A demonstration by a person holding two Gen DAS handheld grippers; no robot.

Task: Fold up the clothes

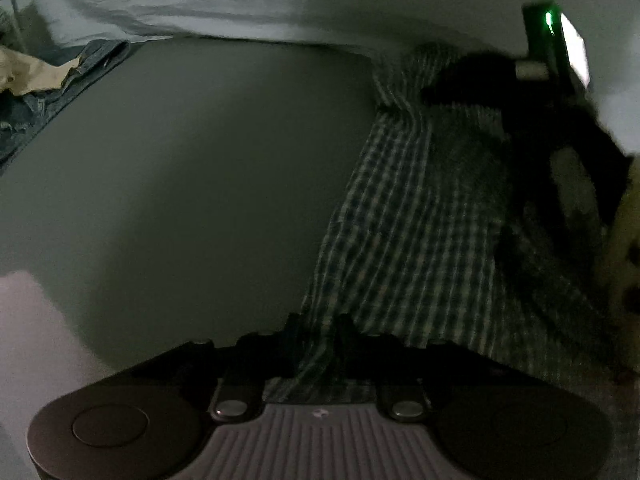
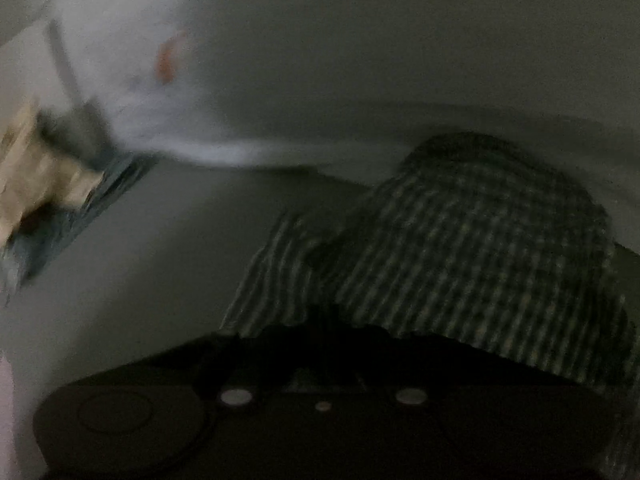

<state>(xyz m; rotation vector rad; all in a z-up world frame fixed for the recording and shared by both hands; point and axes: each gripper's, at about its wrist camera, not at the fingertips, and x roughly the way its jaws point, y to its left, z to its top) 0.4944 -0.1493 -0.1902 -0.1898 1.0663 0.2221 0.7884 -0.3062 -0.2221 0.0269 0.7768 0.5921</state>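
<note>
Checked green-and-white cloth, a checked garment (image 1: 412,240), lies stretched along the right side of a plain grey surface (image 1: 200,200). In the left wrist view the left gripper (image 1: 316,344) has its dark fingers (image 1: 348,332) clenched on the near edge of the cloth, which bunches between them and runs away toward the far end of the surface. At that far end the right gripper (image 1: 472,88) shows as a dark, blurred shape with a green light, sitting on the cloth. The right wrist view is dim and smeared; there the right gripper (image 2: 320,328) has the checked garment (image 2: 460,248) gathered at its fingers (image 2: 280,336) and heaped in a mound just ahead, so it appears to be grasping the fabric. Denim clothes (image 1: 60,92) and a beige piece (image 1: 28,72) lie at the far left corner. White bedding (image 1: 180,0) with an orange print rises beyond the surface.
</note>
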